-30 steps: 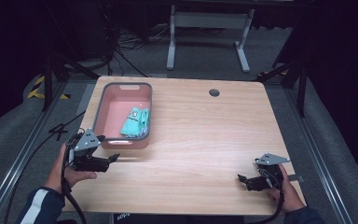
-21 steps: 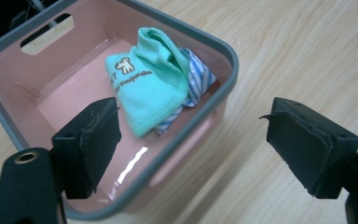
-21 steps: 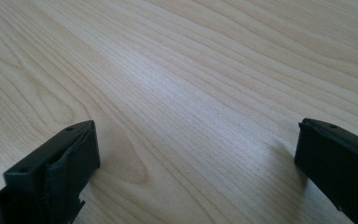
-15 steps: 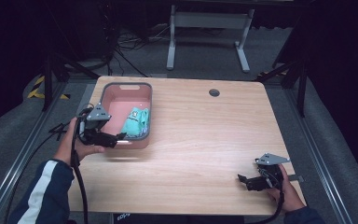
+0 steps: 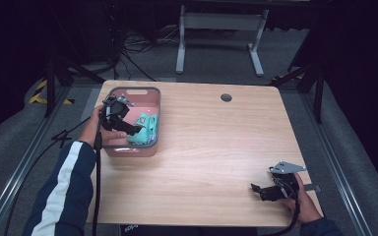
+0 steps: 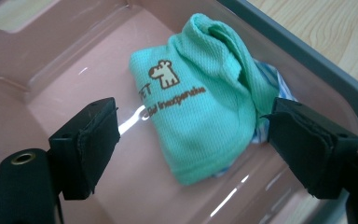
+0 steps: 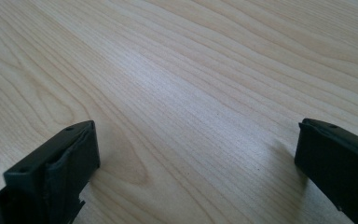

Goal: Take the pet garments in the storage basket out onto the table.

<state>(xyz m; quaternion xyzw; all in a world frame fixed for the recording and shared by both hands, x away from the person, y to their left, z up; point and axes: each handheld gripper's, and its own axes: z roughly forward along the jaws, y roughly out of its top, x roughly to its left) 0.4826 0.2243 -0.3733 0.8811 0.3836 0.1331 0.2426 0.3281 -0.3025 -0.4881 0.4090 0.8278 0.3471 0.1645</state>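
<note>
A folded mint-green cloth (image 5: 146, 129) (image 6: 200, 107) with a brown dog print lies in a pink bin (image 5: 128, 150) (image 6: 51, 56) with a grey rim, at the table's left. A bit of blue and white fabric (image 6: 272, 77) peeks out from under it. My left gripper (image 5: 137, 129) (image 6: 193, 126) hangs over the bin's inside, jaws open and spread to either side of the cloth without touching it. My right gripper (image 5: 257, 190) (image 7: 196, 135) rests low over bare wood near the table's front right corner, open with nothing between its jaws.
The light wooden table (image 5: 216, 142) has a round cable hole (image 5: 226, 97) near its far edge. A cable (image 5: 97, 177) trails from the left gripper along the person's sleeve. Beyond the table stand a metal frame (image 5: 216, 29) and dark floor.
The left hand has carried its gripper from the table's front left forward and over the bin, above the cloth. The right gripper has stayed put.
</note>
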